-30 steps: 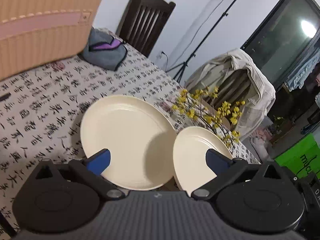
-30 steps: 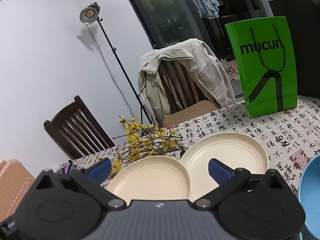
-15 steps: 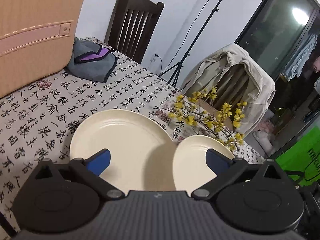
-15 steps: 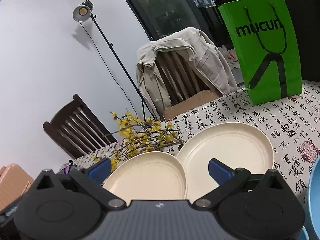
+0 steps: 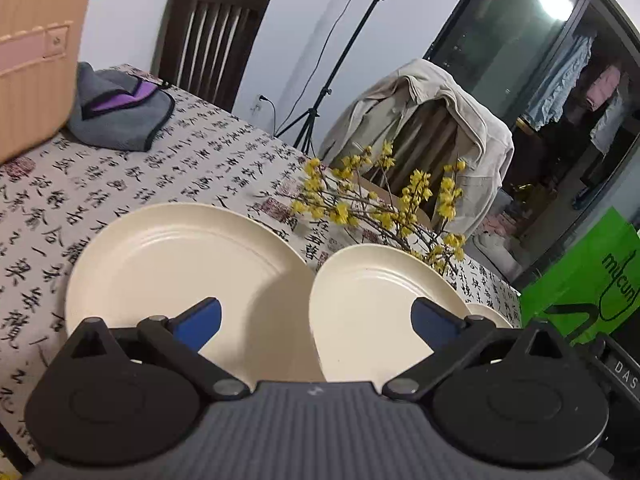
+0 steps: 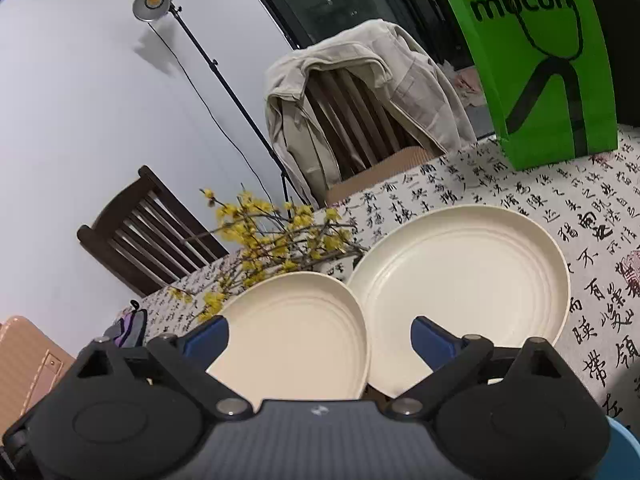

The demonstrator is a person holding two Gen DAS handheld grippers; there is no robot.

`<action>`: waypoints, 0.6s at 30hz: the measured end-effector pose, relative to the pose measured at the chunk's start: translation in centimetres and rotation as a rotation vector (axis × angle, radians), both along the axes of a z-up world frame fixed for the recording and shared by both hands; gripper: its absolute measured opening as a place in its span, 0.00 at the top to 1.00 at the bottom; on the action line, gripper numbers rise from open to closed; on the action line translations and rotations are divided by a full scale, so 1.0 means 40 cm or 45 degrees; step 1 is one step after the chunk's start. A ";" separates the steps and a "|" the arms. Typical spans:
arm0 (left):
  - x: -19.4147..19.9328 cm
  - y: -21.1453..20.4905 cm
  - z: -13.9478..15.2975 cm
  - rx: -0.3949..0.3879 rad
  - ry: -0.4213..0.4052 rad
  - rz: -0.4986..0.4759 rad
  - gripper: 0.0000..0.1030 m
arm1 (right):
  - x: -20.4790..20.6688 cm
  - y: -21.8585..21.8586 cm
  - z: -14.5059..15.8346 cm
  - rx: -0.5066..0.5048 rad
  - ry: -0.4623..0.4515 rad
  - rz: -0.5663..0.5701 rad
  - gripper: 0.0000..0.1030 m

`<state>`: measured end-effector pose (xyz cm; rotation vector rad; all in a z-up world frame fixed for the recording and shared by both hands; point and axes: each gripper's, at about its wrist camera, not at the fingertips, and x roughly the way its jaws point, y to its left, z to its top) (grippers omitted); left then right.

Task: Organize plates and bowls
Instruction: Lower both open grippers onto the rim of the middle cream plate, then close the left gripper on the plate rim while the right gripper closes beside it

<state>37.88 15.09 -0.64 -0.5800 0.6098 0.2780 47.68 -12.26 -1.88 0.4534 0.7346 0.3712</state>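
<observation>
Three cream plates lie on the calligraphy-print tablecloth. In the left wrist view a large plate (image 5: 172, 272) sits at left, a smaller plate (image 5: 372, 304) beside it, and a sliver of a third plate (image 5: 490, 316) shows at right. My left gripper (image 5: 316, 320) hovers open over the gap between the first two, holding nothing. In the right wrist view the smaller plate (image 6: 292, 340) is at left and another large plate (image 6: 460, 276) at right. My right gripper (image 6: 320, 338) hangs above their touching rims. Its jaws are closing, with nothing gripped between them. A blue bowl's rim (image 6: 624, 452) peeks in at bottom right.
Yellow flowering branches (image 5: 384, 208) lie just behind the plates. A green paper bag (image 6: 536, 60) stands at the back right. A grey cloth (image 5: 116, 116) and a peach case (image 5: 32, 60) sit at the far left. Chairs, one with a jacket (image 6: 360, 92), and a light stand ring the table.
Both grippers have sunk and drawn nearer the plates, which now look larger. The right gripper's fingers stand slightly closer together than before.
</observation>
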 end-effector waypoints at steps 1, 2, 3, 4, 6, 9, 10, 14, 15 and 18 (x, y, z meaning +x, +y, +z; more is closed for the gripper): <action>0.003 -0.001 -0.007 0.000 -0.006 -0.006 0.00 | 0.004 0.001 -0.005 -0.009 0.006 0.001 0.09; 0.006 -0.004 -0.012 0.002 -0.011 -0.013 0.00 | 0.006 0.003 -0.009 -0.017 0.010 0.001 0.09; 0.008 -0.006 -0.016 0.006 -0.014 -0.022 0.00 | 0.010 0.004 -0.015 -0.027 0.017 0.001 0.10; 0.010 -0.009 -0.021 0.009 -0.015 -0.030 0.00 | 0.012 0.005 -0.020 -0.030 0.024 0.001 0.12; 0.014 -0.014 -0.027 0.010 -0.015 -0.043 0.03 | 0.015 0.004 -0.027 -0.032 0.033 0.010 0.18; 0.018 -0.022 -0.035 0.029 -0.012 -0.055 0.07 | 0.017 0.007 -0.032 -0.036 0.043 0.023 0.26; 0.020 -0.023 -0.036 0.035 -0.008 -0.055 0.08 | 0.018 0.008 -0.033 -0.040 0.044 0.023 0.27; 0.021 -0.025 -0.045 0.027 -0.003 -0.053 0.10 | 0.018 0.009 -0.036 -0.042 0.046 0.026 0.32; 0.021 -0.025 -0.046 0.028 -0.005 -0.056 0.13 | 0.017 0.009 -0.036 -0.037 0.048 0.031 0.36; 0.024 -0.026 -0.050 0.024 -0.006 -0.066 0.19 | 0.020 0.012 -0.041 -0.034 0.057 0.043 0.47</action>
